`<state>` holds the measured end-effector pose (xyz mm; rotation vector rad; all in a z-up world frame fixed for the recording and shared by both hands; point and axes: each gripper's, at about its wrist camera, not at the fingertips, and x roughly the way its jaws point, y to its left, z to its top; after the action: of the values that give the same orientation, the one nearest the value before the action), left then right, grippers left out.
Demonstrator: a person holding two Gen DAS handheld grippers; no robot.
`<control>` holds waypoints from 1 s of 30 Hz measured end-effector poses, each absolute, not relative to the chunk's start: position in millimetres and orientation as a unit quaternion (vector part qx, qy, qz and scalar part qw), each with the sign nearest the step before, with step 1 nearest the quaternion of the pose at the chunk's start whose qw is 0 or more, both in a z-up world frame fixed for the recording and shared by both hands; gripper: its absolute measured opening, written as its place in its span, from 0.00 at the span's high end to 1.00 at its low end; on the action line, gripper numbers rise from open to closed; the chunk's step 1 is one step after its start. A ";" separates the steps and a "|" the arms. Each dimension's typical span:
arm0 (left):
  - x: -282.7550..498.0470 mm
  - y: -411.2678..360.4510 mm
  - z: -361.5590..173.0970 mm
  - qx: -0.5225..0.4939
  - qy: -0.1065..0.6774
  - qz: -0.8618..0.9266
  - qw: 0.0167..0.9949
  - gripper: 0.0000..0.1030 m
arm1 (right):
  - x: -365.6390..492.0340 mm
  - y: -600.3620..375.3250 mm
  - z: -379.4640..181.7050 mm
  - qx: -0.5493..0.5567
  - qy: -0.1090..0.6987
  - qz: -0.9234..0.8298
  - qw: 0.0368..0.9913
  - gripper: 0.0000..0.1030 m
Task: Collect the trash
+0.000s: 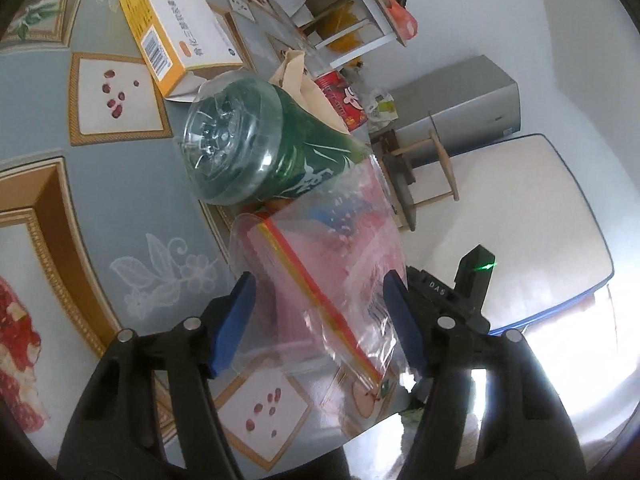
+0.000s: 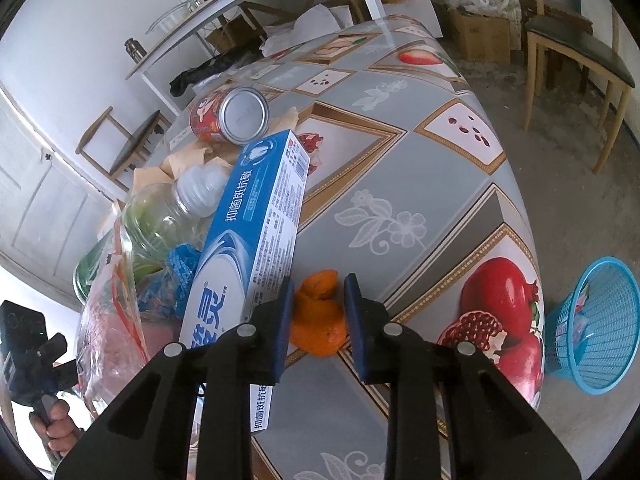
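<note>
My left gripper point(image 1: 320, 292) is open, its blue pads on either side of a clear zip bag point(image 1: 320, 264) with a red-yellow seal; I cannot tell whether they touch it. A green-labelled plastic bottle point(image 1: 256, 140) lies on its side just beyond the bag. My right gripper point(image 2: 318, 300) is open around an orange peel point(image 2: 320, 320) on the table. A blue toothpaste box point(image 2: 256, 232) lies next to the right gripper's left finger. The bottle point(image 2: 168, 212) and the zip bag point(image 2: 108, 320) also show in the right wrist view.
A yellow-white medicine box point(image 1: 176, 24), a red can point(image 2: 228, 116) on its side and crumpled tan paper point(image 2: 188, 160) lie on the patterned tablecloth point(image 2: 400, 184). A blue plastic basket point(image 2: 592, 324) stands on the floor at the right. Chairs point(image 2: 576, 52) stand around.
</note>
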<state>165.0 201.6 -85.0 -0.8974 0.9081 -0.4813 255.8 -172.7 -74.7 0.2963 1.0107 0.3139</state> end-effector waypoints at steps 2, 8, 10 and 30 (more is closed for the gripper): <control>167.8 204.2 -89.5 -0.422 0.418 -0.219 0.774 0.45 | 256.5 -172.7 -74.6 0.143 0.480 0.150 0.852 0.76; 172.6 208.0 -94.8 -0.437 0.407 -0.216 0.772 0.60 | 256.9 -172.5 -75.3 0.145 0.479 0.150 0.853 0.76; 171.8 214.1 -96.6 -0.444 0.402 -0.218 0.771 0.66 | 256.6 -172.5 -75.5 0.146 0.479 0.150 0.852 0.77; 169.2 213.3 -82.9 -0.470 0.357 -0.270 0.761 0.98 | 249.4 -188.4 -71.4 0.171 0.467 0.145 0.855 0.86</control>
<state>169.2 213.3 -82.9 -1.0241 0.7772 -0.5873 249.4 -188.4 -71.4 0.3600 0.9818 0.3048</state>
